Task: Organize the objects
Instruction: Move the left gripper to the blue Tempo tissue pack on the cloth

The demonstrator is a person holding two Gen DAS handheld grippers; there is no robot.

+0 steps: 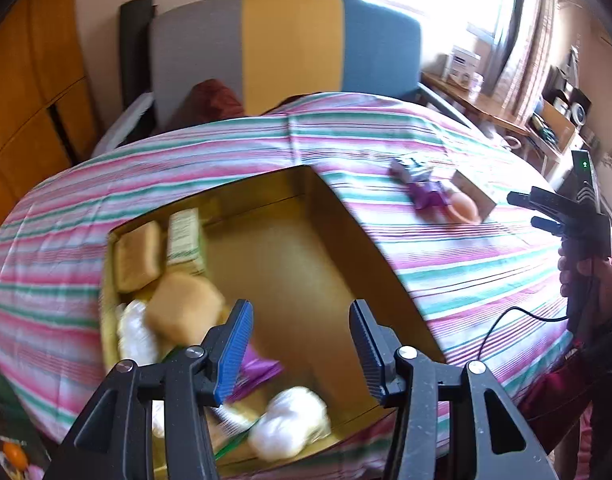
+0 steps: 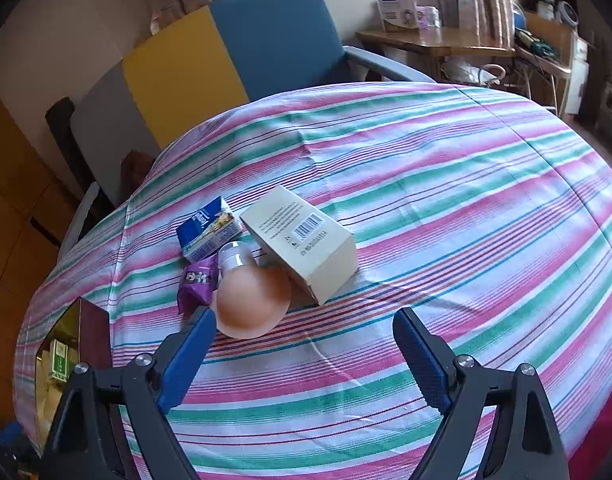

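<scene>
Left gripper (image 1: 302,344) is hovering over the open box (image 1: 369,248), fingers apart, gripping nothing; buns, white packets and a purple wrapper are lying inside. Right gripper (image 2: 306,354) is pointing down at the striped cloth (image 2: 465,168), fingers wide apart, empty. Just beyond it, bulb (image 2: 252,296), carton (image 2: 306,240), purple packet (image 2: 198,280) and blue pack (image 2: 208,228) are lying clustered.

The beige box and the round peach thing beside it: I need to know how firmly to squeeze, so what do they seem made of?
The beige box looks like matte printed cardboard: sharp folded edges, barcode and small print. The round peach thing looks like a smooth, soft-sheened bulb, plastic or glass, with a white neck; the pictures don't settle which.
</scene>
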